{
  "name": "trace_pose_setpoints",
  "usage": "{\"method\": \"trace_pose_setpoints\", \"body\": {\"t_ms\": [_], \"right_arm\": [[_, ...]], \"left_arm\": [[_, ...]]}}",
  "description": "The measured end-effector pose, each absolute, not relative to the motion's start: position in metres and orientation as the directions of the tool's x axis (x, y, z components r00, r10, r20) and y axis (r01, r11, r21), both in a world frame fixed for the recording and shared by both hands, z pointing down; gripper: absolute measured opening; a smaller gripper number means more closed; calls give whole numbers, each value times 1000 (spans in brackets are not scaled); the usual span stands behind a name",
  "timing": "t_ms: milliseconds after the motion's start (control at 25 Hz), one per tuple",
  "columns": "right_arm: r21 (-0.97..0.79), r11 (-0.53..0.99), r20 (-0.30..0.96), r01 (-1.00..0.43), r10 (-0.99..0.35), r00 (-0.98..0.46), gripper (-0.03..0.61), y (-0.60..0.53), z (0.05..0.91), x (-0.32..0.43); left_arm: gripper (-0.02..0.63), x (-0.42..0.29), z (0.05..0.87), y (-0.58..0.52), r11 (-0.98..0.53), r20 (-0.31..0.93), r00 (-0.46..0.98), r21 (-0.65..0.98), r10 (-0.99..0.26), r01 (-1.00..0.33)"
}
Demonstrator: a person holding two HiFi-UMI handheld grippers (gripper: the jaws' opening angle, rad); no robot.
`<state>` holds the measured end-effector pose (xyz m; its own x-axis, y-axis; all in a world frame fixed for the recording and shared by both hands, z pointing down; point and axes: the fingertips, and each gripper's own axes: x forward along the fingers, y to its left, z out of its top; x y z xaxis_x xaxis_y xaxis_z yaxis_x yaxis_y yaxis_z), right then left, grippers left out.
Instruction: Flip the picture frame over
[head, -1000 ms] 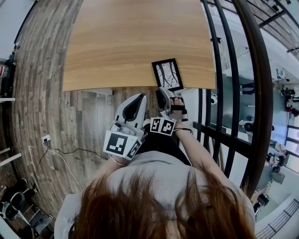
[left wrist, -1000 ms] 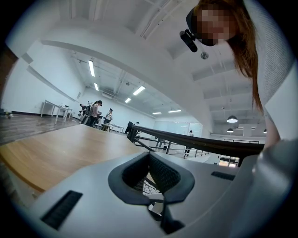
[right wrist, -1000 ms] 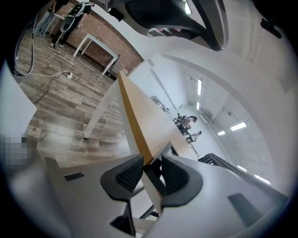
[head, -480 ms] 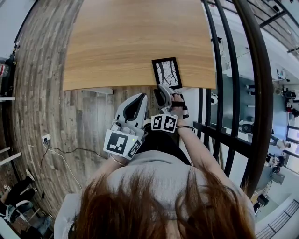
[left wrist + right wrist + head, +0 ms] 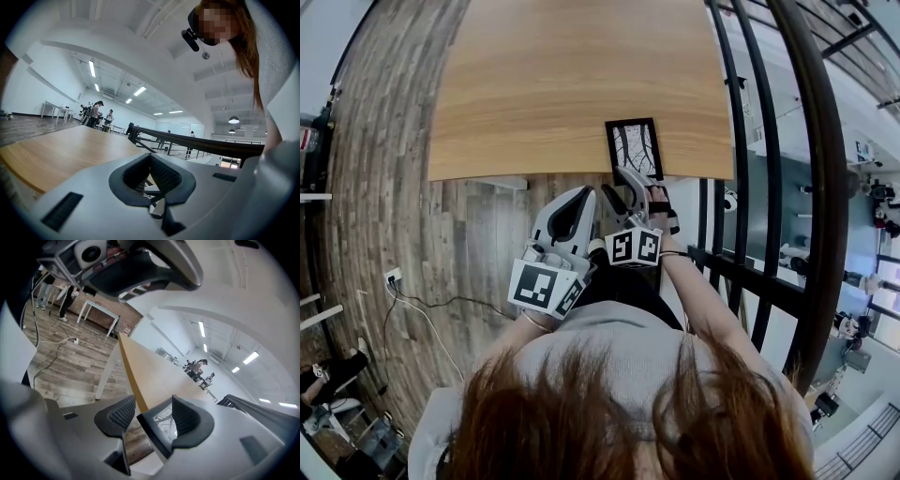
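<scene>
Right gripper view: right claw (image 5: 152,405) just opening, picture frame (image 5: 163,422) between jaws.

Picture frame (image 5: 635,148) has a black border around a black-and-white print of bare branches. Table (image 5: 572,84) is pale honey wood with a fine straight grain, and the floor (image 5: 384,187) is grey-brown planks. Left gripper (image 5: 579,197) and right gripper (image 5: 630,180) are both pale grey, with dark dotted pads (image 5: 117,417) and black-and-white square markers. Railing (image 5: 806,187) on the right is black.
</scene>
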<state>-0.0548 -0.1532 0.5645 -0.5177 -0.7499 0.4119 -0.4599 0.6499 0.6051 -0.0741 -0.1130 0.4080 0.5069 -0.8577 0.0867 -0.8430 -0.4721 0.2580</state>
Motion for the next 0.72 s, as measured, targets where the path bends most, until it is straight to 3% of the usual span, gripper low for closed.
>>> {"method": "trace_pose_setpoints", "body": {"t_ms": [200, 360, 480, 600, 720], "right_arm": [[484, 587, 307, -649, -808, -503, 227, -144, 511, -38], [222, 570, 142, -791, -822, -552, 227, -140, 441, -23], [-21, 592, 72, -806, -803, -592, 225, -135, 403, -11], [-46, 594, 0, -803, -804, -595, 225, -131, 369, -3], [-74, 590, 16, -804, -805, -593, 224, -130, 356, 1]], "left_arm": [[6, -81, 404, -116, -452, 73, 482, 250, -873, -856], [6, -80, 397, -117, -453, 56, 479, 244, -876, -857], [6, -74, 387, -118, -467, 32, 487, 235, -873, -852], [6, -67, 376, -118, -483, 7, 498, 228, -867, -845], [6, -60, 365, -117, -499, -19, 508, 228, -861, -836]]}}
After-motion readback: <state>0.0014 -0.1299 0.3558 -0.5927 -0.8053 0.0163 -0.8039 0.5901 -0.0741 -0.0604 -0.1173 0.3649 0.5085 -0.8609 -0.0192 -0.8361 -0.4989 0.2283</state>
